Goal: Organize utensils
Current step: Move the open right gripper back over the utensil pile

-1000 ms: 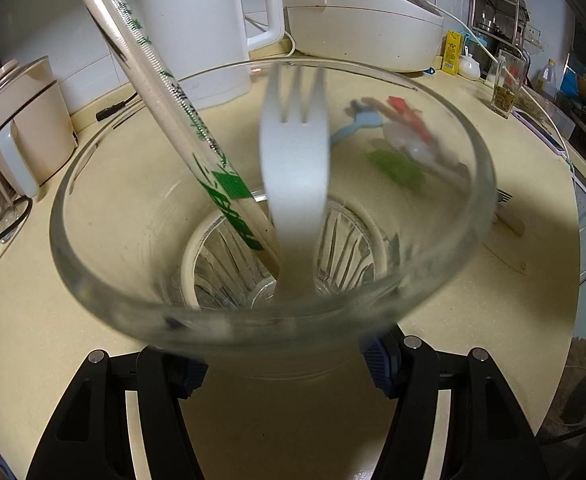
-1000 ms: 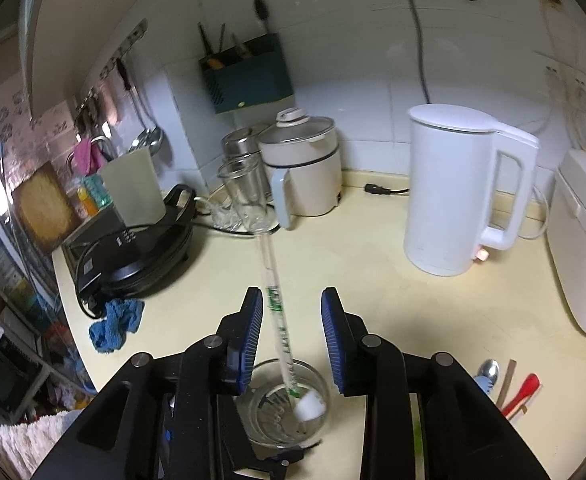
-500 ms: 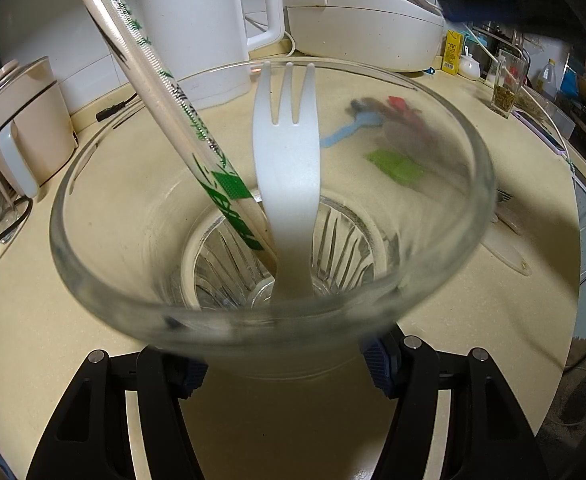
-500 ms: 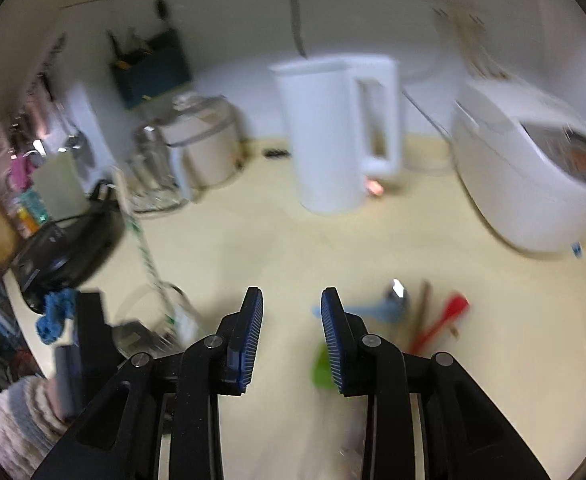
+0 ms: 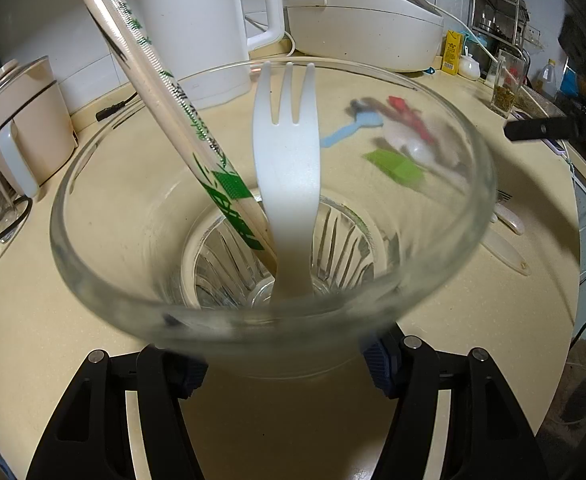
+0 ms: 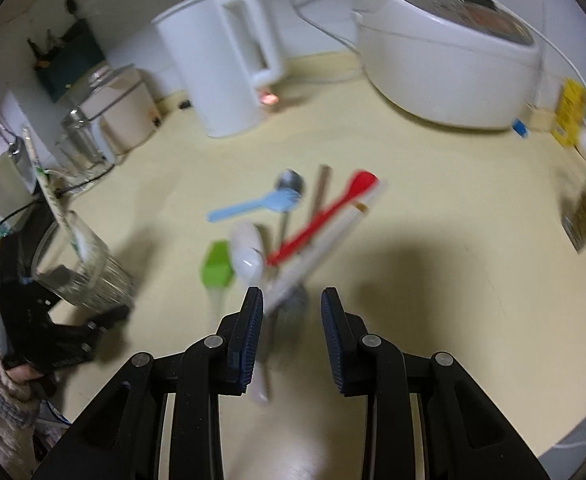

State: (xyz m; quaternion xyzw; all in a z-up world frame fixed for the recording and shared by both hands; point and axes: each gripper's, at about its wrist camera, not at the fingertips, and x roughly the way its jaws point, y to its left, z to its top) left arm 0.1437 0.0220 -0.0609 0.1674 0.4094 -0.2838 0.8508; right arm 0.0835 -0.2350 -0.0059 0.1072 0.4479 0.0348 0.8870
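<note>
glass cup [image 5: 253, 312] sits clenched in my left gripper [image 5: 281, 368], a white fork [image 5: 287, 176] and wrapped chopsticks [image 5: 161, 92] standing inside. my right gripper [image 6: 291, 312] hangs released, empty, over the utensil pile [image 6: 293, 236] on the counter [image 6: 433, 240].

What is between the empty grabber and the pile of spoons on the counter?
Nothing visible. The right gripper is open and empty, and the utensil pile lies just ahead of its fingertips on the bare counter, with its nearest handles already reaching between the fingers.
</note>
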